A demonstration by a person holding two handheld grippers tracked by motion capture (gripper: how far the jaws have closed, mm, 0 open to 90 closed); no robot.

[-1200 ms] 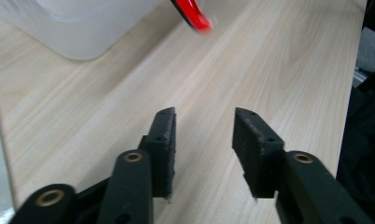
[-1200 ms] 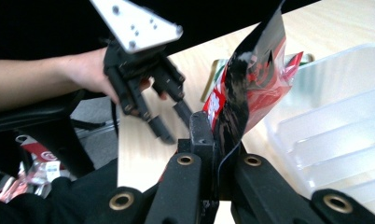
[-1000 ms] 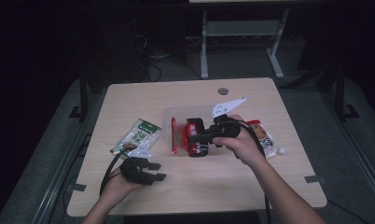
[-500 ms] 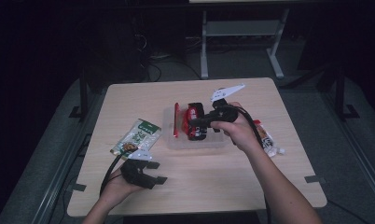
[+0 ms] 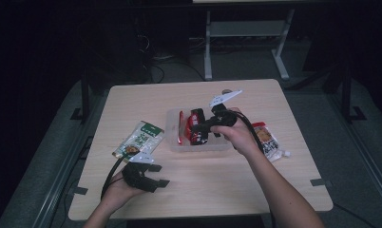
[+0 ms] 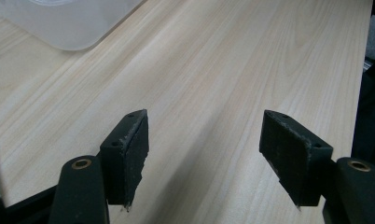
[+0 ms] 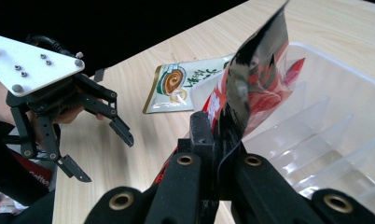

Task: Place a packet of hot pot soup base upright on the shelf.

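**Red packet going into the divided bin**

High view: right gripper (image 5: 198, 130) pinching a red and black snack packet (image 5: 195, 127), held on edge over the clear plastic bin (image 5: 172, 142) at mid-tabletop (image 5: 217, 190). Likely step in hand: lowering the packet into a slot. Already in the bin, just beyond the gripper's tip, another red packet (image 5: 181, 127) standing upright. Left gripper (image 5: 148, 175) low near the front edge, well apart from the bin, carrying nothing. Just ahead of it, a green and white packet (image 5: 139, 138) flat on the wood. Behind the right hand (image 5: 236, 133), an orange and white packet (image 5: 267, 142) waiting on the tabletop.

Left gripper view: jaws spread wide, having just been opening, with bare wood between the pads (image 6: 129, 154) and nothing caught. Corner of the bin (image 6: 73, 23) far ahead and off to the left.

Right gripper view: jaws pressed together on the packet's lower edge (image 7: 251, 79), the foil rising straight up from the grip and bowing slightly. Bin (image 7: 335, 93) directly ahead and to the right, its clear dividers (image 7: 311, 154) just below the packet. Left gripper (image 7: 97, 144) off to the left, green and white packet (image 7: 181, 88) beyond it.

Next move, by judgement: line the packet's edge up with a free gap between dividers, sink it until it stands by itself, then let go. Risk: a floppy foil edge snagging on a divider top.
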